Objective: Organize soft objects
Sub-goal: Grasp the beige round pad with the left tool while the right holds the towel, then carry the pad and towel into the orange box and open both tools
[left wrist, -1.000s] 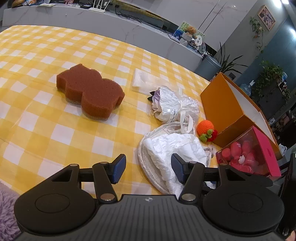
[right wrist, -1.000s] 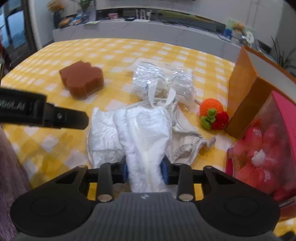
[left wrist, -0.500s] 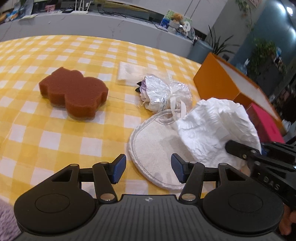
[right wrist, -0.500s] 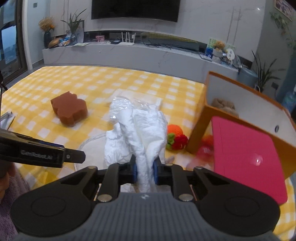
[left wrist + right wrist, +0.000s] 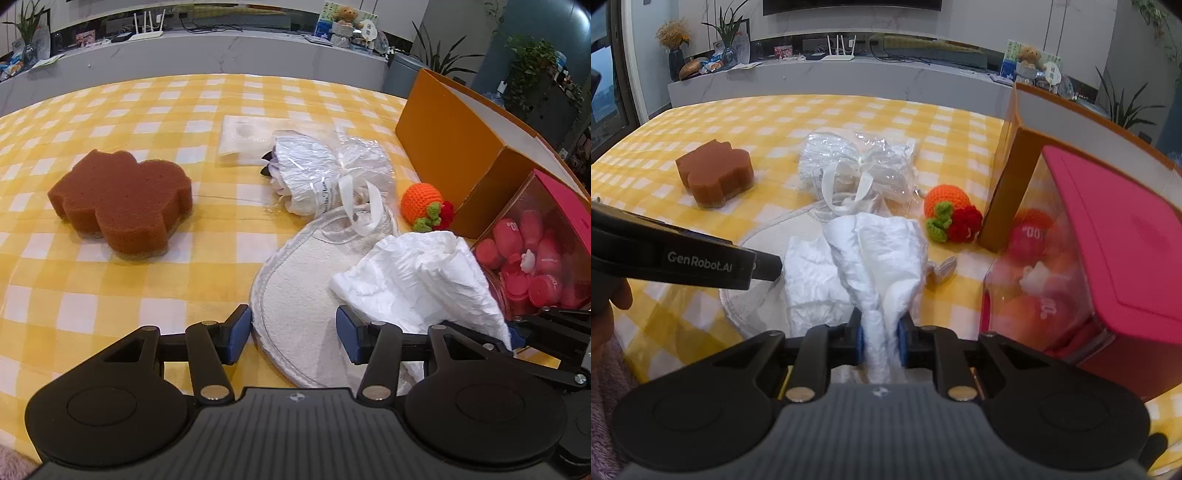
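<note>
My right gripper is clamped on a crumpled white cloth, its blue pads pinching the bunched fabric at the bottom centre of the right wrist view. My left gripper has its jaws closing with the edge of a round cream terry pad lying between them (the pads do not press on it). That pad lies on the yellow-and-white checked tablecloth, under the held cloth. A brown flower-shaped sponge sits at centre left, well apart. A clear-wrapped white bundle with ribbon lies above the pad, a crocheted orange fruit just beside an orange cardboard box, and a pink-lidded clear box at right.
</note>
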Motion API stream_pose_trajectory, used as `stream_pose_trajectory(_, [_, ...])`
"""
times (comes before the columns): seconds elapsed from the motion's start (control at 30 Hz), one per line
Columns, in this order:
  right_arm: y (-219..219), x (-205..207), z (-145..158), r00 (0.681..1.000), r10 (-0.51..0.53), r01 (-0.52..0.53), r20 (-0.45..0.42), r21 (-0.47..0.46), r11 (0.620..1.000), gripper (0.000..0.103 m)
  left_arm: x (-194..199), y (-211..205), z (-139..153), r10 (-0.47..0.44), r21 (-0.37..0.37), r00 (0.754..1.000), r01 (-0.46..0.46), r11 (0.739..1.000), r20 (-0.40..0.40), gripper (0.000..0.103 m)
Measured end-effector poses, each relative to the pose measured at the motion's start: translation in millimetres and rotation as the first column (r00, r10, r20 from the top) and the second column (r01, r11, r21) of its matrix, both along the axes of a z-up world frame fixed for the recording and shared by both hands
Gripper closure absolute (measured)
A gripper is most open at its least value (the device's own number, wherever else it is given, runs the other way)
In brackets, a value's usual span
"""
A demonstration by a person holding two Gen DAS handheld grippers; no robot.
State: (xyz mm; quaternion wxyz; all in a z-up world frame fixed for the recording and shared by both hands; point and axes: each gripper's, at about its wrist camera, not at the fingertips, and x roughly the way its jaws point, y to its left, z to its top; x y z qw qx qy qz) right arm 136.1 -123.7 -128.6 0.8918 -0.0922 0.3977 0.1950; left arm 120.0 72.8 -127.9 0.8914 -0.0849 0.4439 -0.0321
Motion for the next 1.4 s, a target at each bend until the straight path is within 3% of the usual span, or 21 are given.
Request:
stream_pose_trajectory(0.17, [-2.6, 2.5, -3.3, 1.0, 0.001, 0.0, -0.016, 0.025, 1.0, 0.087, -2.4, -10.8, -0.4, -0.081, 0.003, 0.997, 0.081, 0.997, 0.014, 0.057])
stream_pose_trajectory(0.27, [-4.1, 2.2, -3.6, 1.0, 0.005, -0.004, -0.017, 0.032, 0.999, 0.087, -4.4, -23.5, -1.2, -0.136, 0.029, 0.99, 0.135, 0.99, 0.023, 0.071])
stream_pose_trajectory(0.33, [-4.2, 2.1, -3.7, 1.0, 0.009, -0.008, -0.016, 0.033, 0.999, 0.087, -5.8, -23.6, -0.7, -0.134, 0.021, 0.99, 0.134, 0.991, 0.032, 0.086])
stream_pose_trajectory(0.5, [-6.9, -1.1, 0.6, 1.0, 0.012, -0.012, 0.004, 0.042, 0.999, 0.087, -12.4, -13.3, 8.7, -0.095, -0.045, 0.992, 0.099, 0.994, 0.081, 0.088])
stream_pose_trajectory(0.7, [-13.7, -9.9, 22.0, 0.998, 0.013, -0.017, 0.064, 0.06, 0.998, 0.087, -30.8, -7.4, 26.5, -0.029, -0.009, 0.992, 0.03, 0.999, 0.124, 0.088])
stream_pose_trajectory(0.97, [-27.9, -27.5, 65.5, 0.985, -0.019, 0.0, 0.173, 0.109, 0.994, 0.087, -52.3, 1.4, 54.5, 0.048, -0.034, 0.978, -0.042, 0.999, 0.201, 0.089])
stream_pose_trajectory(1.4, [-77.3, -52.3, 135.8, 0.947, -0.123, 0.055, 0.297, 0.229, 0.972, 0.087, -86.7, -18.6, 131.3, 0.005, -0.069, 0.919, 0.024, 0.997, 0.395, 0.089])
